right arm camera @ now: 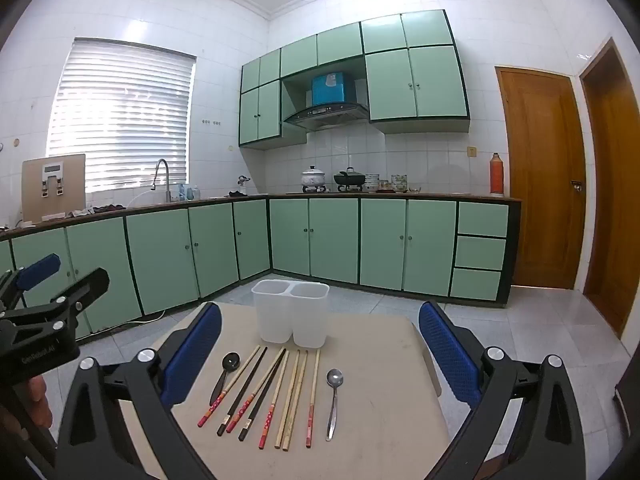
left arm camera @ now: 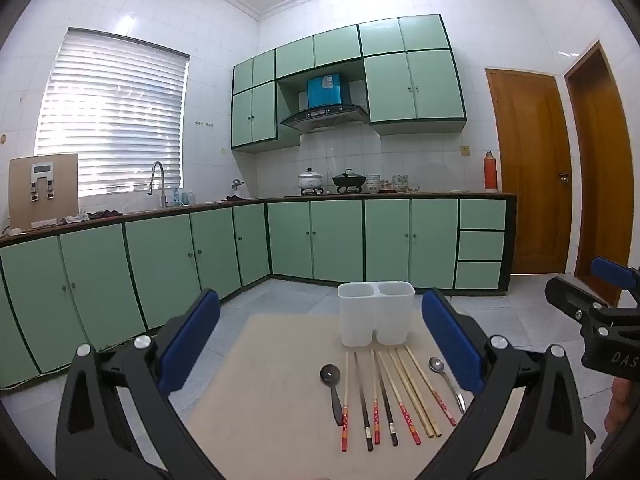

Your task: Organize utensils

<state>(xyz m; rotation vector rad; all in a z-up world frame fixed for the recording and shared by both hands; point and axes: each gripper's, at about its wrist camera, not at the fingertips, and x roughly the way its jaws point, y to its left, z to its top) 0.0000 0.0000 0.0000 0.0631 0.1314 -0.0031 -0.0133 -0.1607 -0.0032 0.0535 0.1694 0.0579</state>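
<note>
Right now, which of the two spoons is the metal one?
The silver spoon at the right end of the row, beside the chopsticks. The black spoon lies at the left end.

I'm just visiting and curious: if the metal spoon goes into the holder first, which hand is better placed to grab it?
Probably the right. The metal spoon lies at the row's right end, nearer the open right gripper; the open left gripper sits nearer the black spoon.
</note>
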